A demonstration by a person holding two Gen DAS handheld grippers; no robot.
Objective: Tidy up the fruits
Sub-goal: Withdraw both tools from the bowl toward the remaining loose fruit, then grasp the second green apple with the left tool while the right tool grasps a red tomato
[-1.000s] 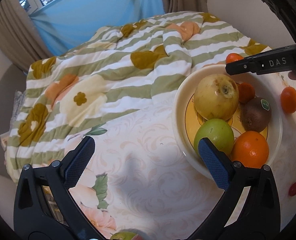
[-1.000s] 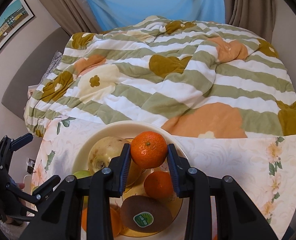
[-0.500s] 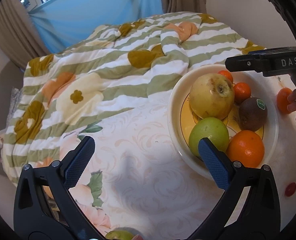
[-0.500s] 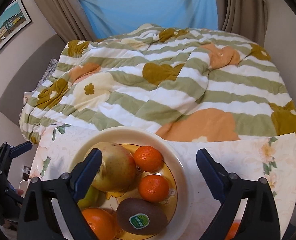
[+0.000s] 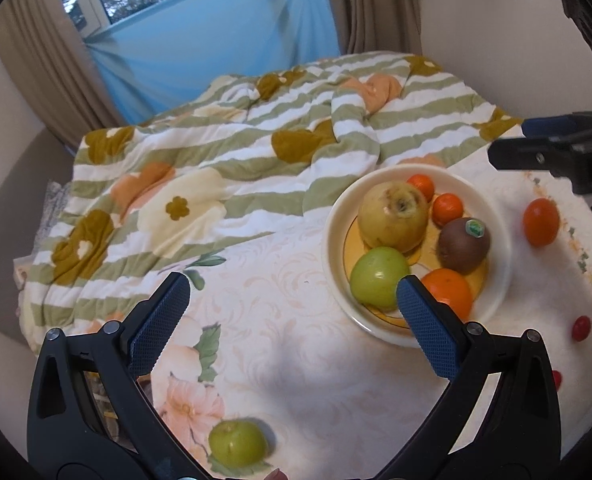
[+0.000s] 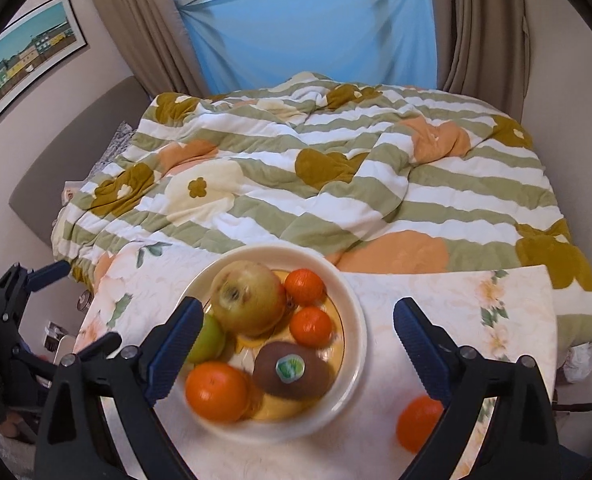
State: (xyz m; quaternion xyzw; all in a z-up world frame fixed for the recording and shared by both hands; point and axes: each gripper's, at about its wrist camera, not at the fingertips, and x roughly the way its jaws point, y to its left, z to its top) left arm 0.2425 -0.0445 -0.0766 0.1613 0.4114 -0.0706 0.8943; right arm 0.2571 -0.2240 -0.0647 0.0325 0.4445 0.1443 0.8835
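The right gripper (image 6: 298, 346) stands wide open with nothing between its pads, above the near half of the bowl (image 6: 354, 320); its left pad (image 6: 174, 346) overlaps the bowl's left rim in view, its right pad (image 6: 422, 350) lies to the right of the bowl, over the tablecloth (image 6: 456, 300).

In the bowl: a large yellow fruit (image 6: 248, 300) at the far left; two mandarins (image 6: 304, 286) just right of it, one behind the other; a kiwi (image 6: 292, 374) with a green sticker near the front; an orange (image 6: 216, 390) at the front left; a green apple (image 6: 210, 338) partly hidden behind the left pad.

A loose mandarin (image 6: 418, 426) lies on the cloth right of the bowl, below the right pad and apart from it.

The left gripper (image 5: 292, 308) is also wide open and empty; the bowl lies to its right, its right pad (image 5: 426, 328) overlapping the bowl's near rim in view; a second green apple (image 5: 238, 442) sits on the cloth low between its arms; two small red fruits (image 5: 581, 327) lie at the far right edge.

A striped quilt (image 6: 296, 184) covers the bed beyond.
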